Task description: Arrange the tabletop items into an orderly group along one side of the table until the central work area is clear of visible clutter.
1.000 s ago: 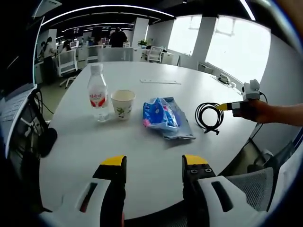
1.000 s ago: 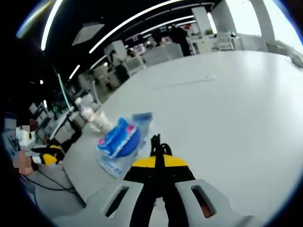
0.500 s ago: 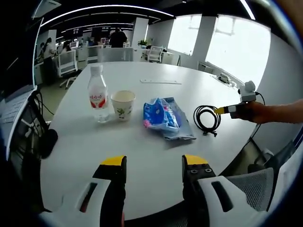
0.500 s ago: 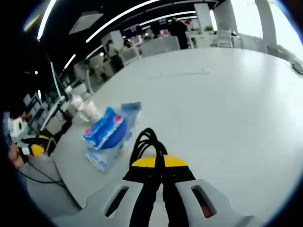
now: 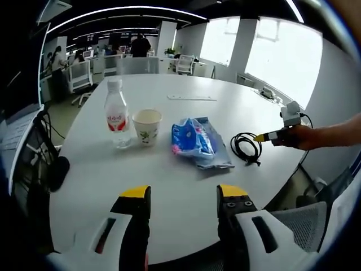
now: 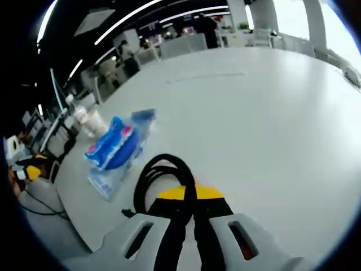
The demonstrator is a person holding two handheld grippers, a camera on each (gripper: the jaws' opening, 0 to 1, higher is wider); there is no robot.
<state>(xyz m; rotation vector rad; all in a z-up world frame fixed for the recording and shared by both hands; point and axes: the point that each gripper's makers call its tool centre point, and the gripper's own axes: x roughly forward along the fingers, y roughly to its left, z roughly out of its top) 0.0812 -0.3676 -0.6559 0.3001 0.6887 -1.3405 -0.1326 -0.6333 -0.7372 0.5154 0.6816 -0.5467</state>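
Right gripper view has the right gripper [image 6: 189, 195] jaws clenched on the cable [image 6: 161, 176] at lower centre, so next it probably goes beside the pack [image 6: 113, 149], left gripper [image 5: 183, 199] jaws released.

R gripper [image 6: 189, 195] jaws closed, prob. pinching black cable coil [image 6: 159, 172]; blue packet [image 6: 113, 151] just beside.

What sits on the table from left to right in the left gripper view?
Water bottle → paper cup → blue packet → coiled black cable → right tool, held in a hand.
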